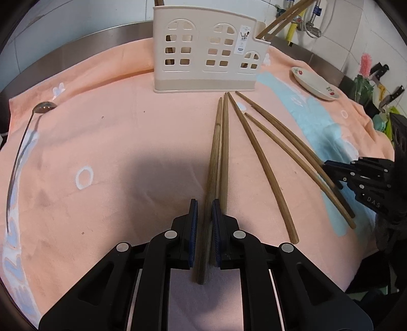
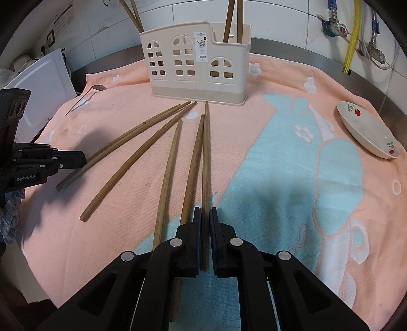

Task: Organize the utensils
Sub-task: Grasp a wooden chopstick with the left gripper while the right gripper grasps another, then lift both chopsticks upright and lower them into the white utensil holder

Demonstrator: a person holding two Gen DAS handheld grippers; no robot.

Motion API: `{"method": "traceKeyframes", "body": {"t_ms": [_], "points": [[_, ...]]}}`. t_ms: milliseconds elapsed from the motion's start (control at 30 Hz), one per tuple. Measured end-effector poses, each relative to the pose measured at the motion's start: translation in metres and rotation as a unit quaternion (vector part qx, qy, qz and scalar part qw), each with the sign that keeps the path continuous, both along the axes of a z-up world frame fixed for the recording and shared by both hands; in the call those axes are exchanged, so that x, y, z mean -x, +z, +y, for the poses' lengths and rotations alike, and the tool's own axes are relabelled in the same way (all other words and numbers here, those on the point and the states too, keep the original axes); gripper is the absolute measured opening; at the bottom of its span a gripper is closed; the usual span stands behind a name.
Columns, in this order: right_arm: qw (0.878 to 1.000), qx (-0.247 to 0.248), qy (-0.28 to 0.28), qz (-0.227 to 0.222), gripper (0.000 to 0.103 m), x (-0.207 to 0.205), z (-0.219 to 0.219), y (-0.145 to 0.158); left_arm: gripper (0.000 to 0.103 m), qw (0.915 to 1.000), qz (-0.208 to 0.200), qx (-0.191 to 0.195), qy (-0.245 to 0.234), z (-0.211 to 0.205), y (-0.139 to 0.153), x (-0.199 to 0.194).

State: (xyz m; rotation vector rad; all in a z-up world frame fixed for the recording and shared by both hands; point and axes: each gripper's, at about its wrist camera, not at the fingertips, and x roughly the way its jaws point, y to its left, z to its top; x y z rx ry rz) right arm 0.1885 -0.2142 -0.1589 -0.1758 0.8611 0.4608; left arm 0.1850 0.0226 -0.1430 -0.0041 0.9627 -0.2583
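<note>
While straddling round wooden chopsticks, left tool and right tool narrow, contact unclear.

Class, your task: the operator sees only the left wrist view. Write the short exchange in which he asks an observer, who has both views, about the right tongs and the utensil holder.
Operator: The right tongs sit side-on at the edge of my view. Have they got anything?
Observer: Yes. The right tongs are shut on one chopstick that lies along the towel.
Operator: At the holder's tall end I see only a brown stub. What is there?
Observer: Two chopsticks lean out of the tall end of the holder.
</note>
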Motion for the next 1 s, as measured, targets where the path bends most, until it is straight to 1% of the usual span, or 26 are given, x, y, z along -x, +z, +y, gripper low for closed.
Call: {"method": "traceKeyframes", "body": {"t_ms": [100,167,233,367,433,600,667,767,833,1000], "points": [[1.000,-0.001,0.000,-0.001,0.007,0.000,-0.001,0.000,0.011,0.9997,-0.005,-0.022,-0.008,-0.007,0.000,0.002],[1.000,-0.001,0.000,-0.001,0.007,0.000,0.000,0.000,0.011,0.9995,0.001,-0.030,-0.011,-0.011,-0.003,0.003],[1.000,-0.001,0.000,-0.001,0.007,0.000,-0.001,0.000,0.011,0.9993,-0.004,-0.035,-0.013,-0.012,-0.004,0.005],[1.000,-0.002,0.000,-0.002,0.007,0.001,0.000,0.000,0.011,0.9999,0.000,-0.012,0.003,-0.007,-0.005,0.004],[1.000,-0.003,-0.001,-0.003,0.007,0.001,0.000,0.000,0.011,0.9998,-0.004,-0.019,0.004,-0.010,-0.006,0.005],[1.000,-0.007,-0.004,-0.004,0.007,0.001,-0.001,-0.001,0.011,0.9999,0.000,-0.009,0.011,-0.010,-0.006,0.005],[1.000,-0.008,-0.005,-0.005,0.007,0.001,-0.001,0.000,0.011,0.9999,0.000,-0.012,0.012,-0.011,-0.006,0.005],[1.000,-0.009,-0.007,-0.007,0.006,0.002,-0.002,0.000,0.008,0.9998,0.002,-0.011,0.018,-0.011,-0.005,0.005],[1.000,-0.012,-0.008,-0.008,0.006,0.002,-0.004,0.002,0.007,0.9998,0.001,0.001,0.019,-0.009,-0.001,0.005],[0.999,-0.009,-0.007,-0.030,0.006,0.006,-0.006,0.019,0.007,0.9995,-0.020,0.006,0.023,-0.005,0.016,0.009]]}}
